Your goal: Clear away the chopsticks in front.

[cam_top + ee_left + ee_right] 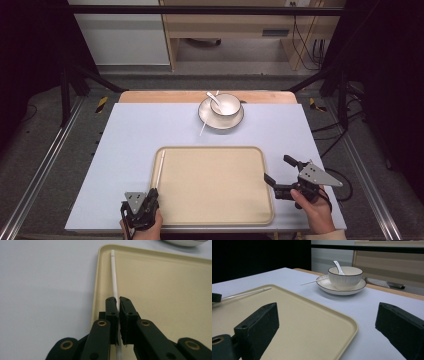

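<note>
the left gripper [117, 302] has its jaws pinched tight on a thin white chopstick [114, 275], holding it near its near end so the rest runs forward along the left rim of the beige tray [215, 220]. that grip low on the stick probably lets the person lay it flat and parallel to the rim; whether its far end touches the tray floor cannot be told. the right gripper [276, 172] waits with its jaws spread wide and empty, just off the tray's right edge near the front right corner of the worktop [130, 130], likely free for the next pick.

apart from the chopstick, the tray is bare. near the far edge of the worktop a white plate [206, 119] carries a dark-rimmed bowl [345, 277]; a white spoon [338, 266] stands in the bowl, and a second chopstick [312, 281] leans on the plate's left rim.
</note>
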### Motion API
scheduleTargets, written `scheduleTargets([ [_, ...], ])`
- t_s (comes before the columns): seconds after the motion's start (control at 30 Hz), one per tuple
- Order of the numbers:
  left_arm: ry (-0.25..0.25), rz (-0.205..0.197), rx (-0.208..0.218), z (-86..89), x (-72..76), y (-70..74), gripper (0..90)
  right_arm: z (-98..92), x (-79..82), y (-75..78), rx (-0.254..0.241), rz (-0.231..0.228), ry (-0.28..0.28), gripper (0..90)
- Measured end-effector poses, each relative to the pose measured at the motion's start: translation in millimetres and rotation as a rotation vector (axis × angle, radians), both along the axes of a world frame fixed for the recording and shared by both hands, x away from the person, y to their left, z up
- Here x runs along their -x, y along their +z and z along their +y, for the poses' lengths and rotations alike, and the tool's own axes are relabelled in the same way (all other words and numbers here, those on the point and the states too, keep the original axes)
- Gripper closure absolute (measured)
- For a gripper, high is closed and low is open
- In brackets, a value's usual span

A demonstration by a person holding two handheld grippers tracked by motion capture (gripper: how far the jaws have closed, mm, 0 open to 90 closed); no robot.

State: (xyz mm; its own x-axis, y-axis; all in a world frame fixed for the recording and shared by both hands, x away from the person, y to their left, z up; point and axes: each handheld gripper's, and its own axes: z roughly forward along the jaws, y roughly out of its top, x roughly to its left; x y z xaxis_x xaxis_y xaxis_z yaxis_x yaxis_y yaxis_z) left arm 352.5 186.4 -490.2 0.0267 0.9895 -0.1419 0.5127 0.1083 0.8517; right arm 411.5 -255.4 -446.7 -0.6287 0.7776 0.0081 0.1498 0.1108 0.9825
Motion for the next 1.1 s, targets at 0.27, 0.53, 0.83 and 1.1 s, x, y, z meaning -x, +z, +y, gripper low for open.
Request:
scheduleTargets([
  [0.27,-0.003,0.005,0.008,-0.3,-2.8,-1.2,85.4,0.1,-0.4,-0.2,0.002,0.001,0.003,5.3],
  [0.53,0.000,-0.012,-0.014,-2.2,-2.7,0.6,78.4,-0.1,-0.2,-0.2,0.001,0.002,0.002,5.3],
  [0.83,-0.101,-0.023,-0.064,-5.6,-22.0,20.4,60.7,-0.4,-0.4,-0.3,-0.002,0.008,-0.004,5.3],
  [1.1,-0.264,-0.029,-0.129,-24.6,-57.6,44.7,49.0,-1.1,-0.5,-0.8,0.008,0.010,-0.009,5.2],
])
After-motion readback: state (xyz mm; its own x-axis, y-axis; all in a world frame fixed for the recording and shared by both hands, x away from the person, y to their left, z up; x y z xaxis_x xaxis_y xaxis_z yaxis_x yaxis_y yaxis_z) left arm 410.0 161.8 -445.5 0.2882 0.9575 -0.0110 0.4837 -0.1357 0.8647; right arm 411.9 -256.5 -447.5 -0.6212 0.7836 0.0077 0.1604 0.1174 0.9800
